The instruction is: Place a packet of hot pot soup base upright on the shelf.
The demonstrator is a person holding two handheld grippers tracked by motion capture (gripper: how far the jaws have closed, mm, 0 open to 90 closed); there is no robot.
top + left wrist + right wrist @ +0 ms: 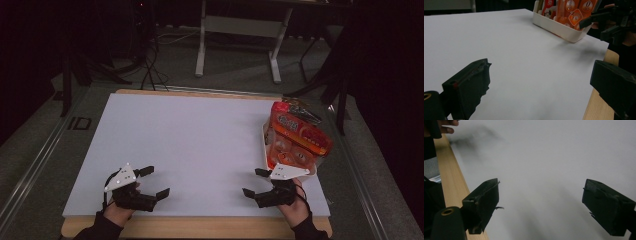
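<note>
On the floor left of the table (90, 150), the white letters "ID" (79, 123) stand on the dark surface; in the left gripper view, one orange packet (587, 6) in the white bin (554, 25) bears a large "0" on its front; the packet beside it (575, 17) carries a white diamond label whose print is too small to read; the red and orange packets (300, 132) in the high view show white characters, blurred beyond reading.

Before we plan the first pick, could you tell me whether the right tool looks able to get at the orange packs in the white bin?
Probably yes: the right tool is open beside the white bin, with the orange packs standing above its rim and nothing between.
</note>
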